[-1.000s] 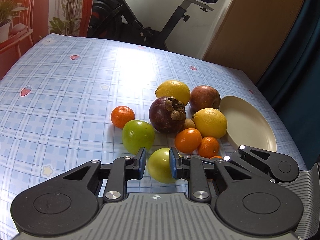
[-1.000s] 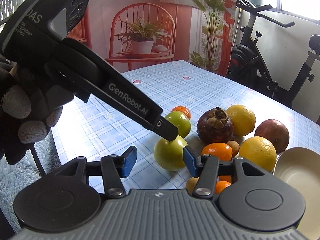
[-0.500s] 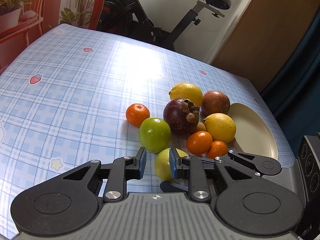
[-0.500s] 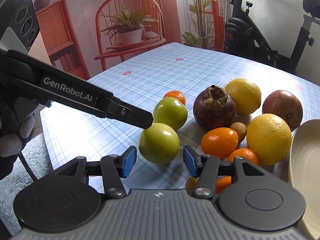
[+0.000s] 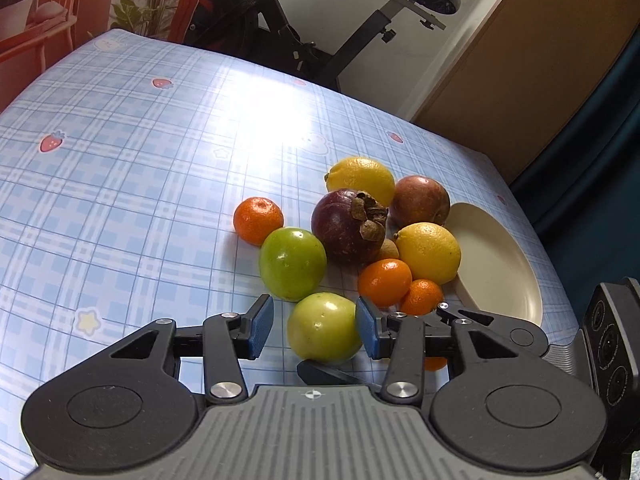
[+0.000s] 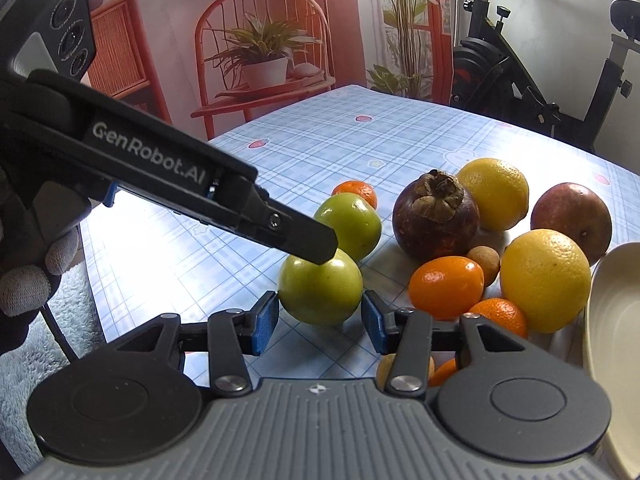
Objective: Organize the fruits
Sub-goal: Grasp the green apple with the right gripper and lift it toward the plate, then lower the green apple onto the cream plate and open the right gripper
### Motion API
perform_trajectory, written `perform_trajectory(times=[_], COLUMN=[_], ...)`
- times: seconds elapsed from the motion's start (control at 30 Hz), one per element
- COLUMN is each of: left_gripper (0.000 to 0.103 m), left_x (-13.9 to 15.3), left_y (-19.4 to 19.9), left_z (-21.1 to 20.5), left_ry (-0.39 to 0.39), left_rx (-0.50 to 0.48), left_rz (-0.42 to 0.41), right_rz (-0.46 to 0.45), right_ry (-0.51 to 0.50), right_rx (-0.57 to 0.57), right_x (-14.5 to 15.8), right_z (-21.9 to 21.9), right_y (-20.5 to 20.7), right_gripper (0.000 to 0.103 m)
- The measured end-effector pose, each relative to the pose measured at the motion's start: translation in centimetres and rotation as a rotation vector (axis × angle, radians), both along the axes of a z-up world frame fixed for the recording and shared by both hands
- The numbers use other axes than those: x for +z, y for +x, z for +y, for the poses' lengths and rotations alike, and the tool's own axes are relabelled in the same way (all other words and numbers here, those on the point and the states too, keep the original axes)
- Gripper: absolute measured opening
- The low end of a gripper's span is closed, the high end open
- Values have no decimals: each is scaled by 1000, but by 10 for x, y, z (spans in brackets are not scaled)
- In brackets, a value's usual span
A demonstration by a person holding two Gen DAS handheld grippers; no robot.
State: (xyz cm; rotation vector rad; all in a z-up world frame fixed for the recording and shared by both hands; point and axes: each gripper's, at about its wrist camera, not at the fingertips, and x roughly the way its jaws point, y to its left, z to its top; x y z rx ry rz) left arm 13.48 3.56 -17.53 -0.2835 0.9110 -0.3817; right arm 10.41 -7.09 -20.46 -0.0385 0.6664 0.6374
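- Right gripper [image 6: 320, 322]: your jaws have just been closing and now stand part open on either side of the near green apple [image 6: 320, 291]. The left pad sits just at the skin and the right pad shows a slim gap, so no firm grip is visible.
- Left gripper [image 5: 314, 328]: its jaws have just been opening and now stand part open, with the same apple [image 5: 324, 327] between the pads. The right pad looks to touch it; the left pad is clear. It holds nothing.
- Risk of collision: both tools crowd one fruit. In the right wrist view a left finger lies over the top of the apple. If you close or lift now, the fingers may foul each other.
- Risk of rolling: the apple is round and smooth. An off-centre squeeze may squirt it toward the second green apple [image 6: 349, 221] just behind it, or off the near table edge.
- Risk of scatter: the pile to the right is tight, with the orange [image 6: 446, 282], the mangosteen [image 6: 435, 216] and the lemon [image 6: 545, 274] close together. A nudge could roll them.
- Destination: the cream plate [image 6: 612, 320] lies at far right, apparently empty. Carrying across the pile risks clipping the fruit.
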Motion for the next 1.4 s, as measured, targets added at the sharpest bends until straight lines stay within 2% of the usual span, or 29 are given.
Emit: perform_trajectory(times=[0.07,0.17,0.33,0.5,0.73,0.87,1.17,1.4], left_gripper=[47,38,38,38,38,38,38,38], left_x=[-4,-6,-1,15,39,43,31,17], left_y=[0,2,4,9,29,47,94,128], left_z=[0,0,-5,-17,-70,-108,-184,-210], left_ry=[-24,-50,-55,-73,-34,-16,-1,5], left_rx=[-6,-15,-28,-58,-143,-212,-302,-284], left_rz=[12,18,16,-8,-63,-65,-7,58], right_rz=[3,-1,-15,-76,-138,-155,-132,-69], right_ry=[5,5,35,31,35,38,20,20], right_rx=[0,-7,-26,-56,-130,-194,-313,-349], right_x=[-2,-1,3,17,34,36,26,17], right_z=[-1,1,-8,-22,-61,-92,-150,-170], right_y=[1,0,-6,-13,-11,-7,17,47], right_gripper=[49,49,49,49,49,49,49,49])
